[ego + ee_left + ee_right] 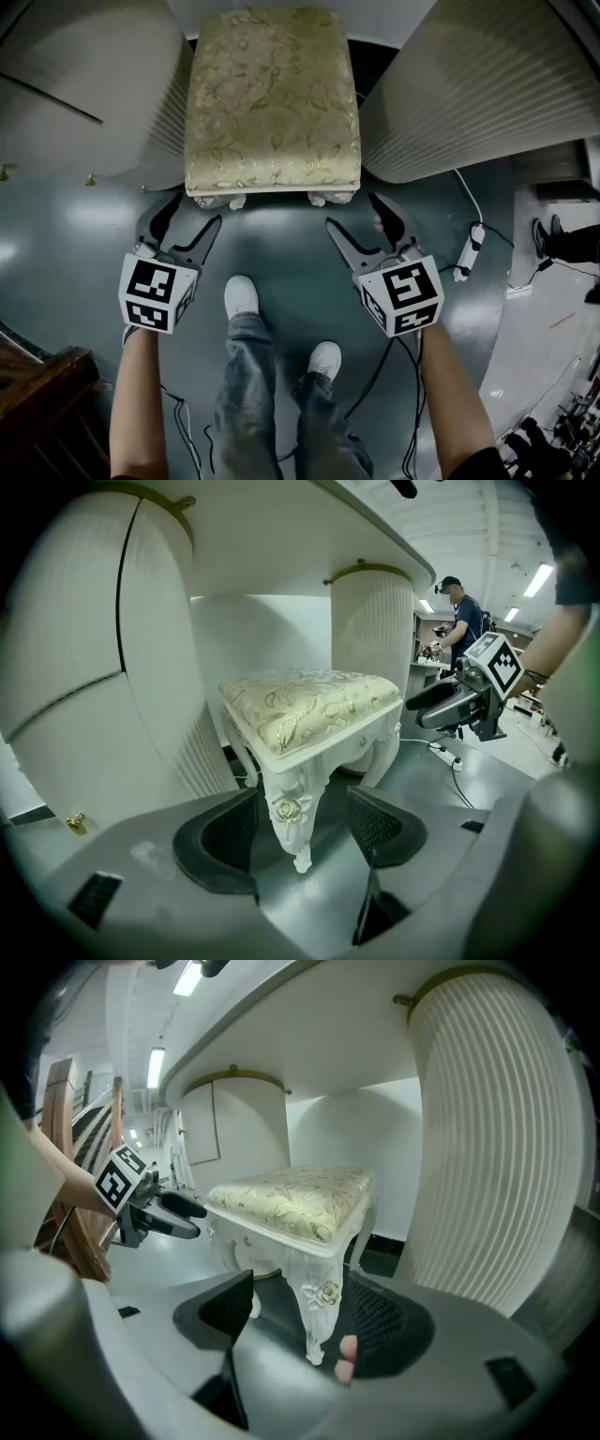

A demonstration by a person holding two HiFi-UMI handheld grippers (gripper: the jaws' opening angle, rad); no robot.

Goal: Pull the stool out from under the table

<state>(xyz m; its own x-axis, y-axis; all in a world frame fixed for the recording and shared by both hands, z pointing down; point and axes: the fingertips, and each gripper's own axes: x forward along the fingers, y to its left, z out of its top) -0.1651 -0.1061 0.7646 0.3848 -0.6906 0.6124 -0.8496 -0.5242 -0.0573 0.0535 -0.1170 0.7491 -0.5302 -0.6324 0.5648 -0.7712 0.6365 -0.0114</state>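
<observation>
While I look down in the head view, the white stool (272, 103) with its gold-leaf cushion stands between the table's (84, 94) ribbed pedestals. Left gripper view: my left gripper (302, 799) gapes around a carved, rosette-topped leg (296, 822) without touching it. Right gripper view: my right gripper (305, 1288) gapes likewise around the other front leg (319, 1312).

The glossy grey-green floor (281, 248) carries the cushioned white stool (272, 103), which stands on its carved legs between the two ribbed pedestals of the desk (469, 103). A white power strip (466, 255) lies to the right. A person's white shoes (241, 297) stand nearer.
</observation>
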